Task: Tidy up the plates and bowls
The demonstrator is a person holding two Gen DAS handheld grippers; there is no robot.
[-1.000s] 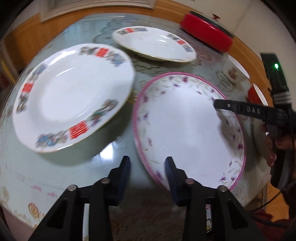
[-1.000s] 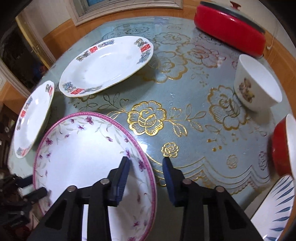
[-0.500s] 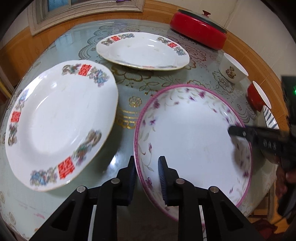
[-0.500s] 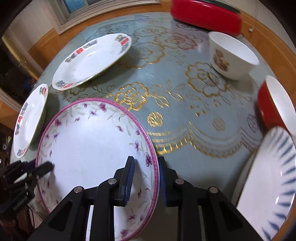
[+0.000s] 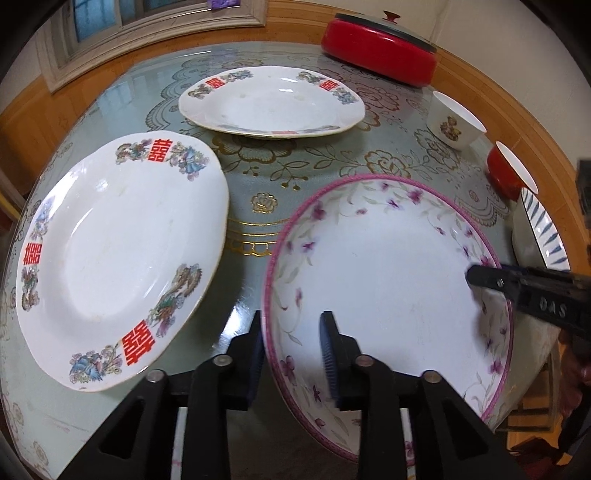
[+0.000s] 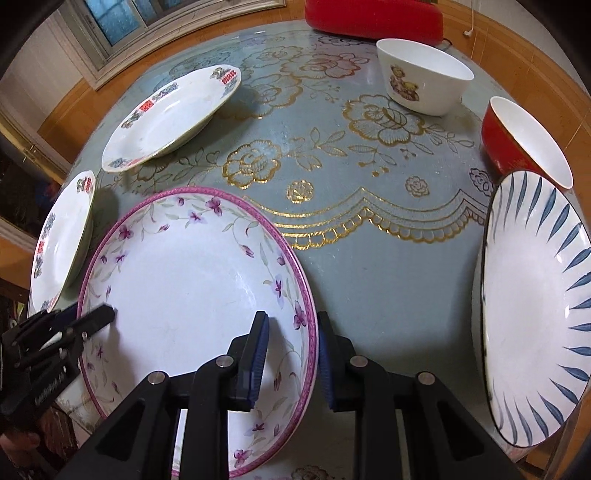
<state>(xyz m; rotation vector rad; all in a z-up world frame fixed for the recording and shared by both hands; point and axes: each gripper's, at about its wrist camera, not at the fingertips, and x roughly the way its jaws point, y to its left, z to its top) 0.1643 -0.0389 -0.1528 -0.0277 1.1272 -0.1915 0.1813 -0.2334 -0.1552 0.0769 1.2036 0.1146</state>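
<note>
Left wrist — plate rim [image 5: 271, 258] between tool [image 5: 291, 332] fingers

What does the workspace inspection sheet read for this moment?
Surface: round table under a blue cloth with gold flowers.
Job's things: pink-rimmed plate, two red-character plates, blue-striped plate, white bowl, red bowl.
Clutter: red lidded pot.
Grippers: left gripper and right gripper straddle opposite rims of the pink-rimmed plate.
Cables: nothing seen.
Surroundings: window frame, wooden wall panelling.
</note>
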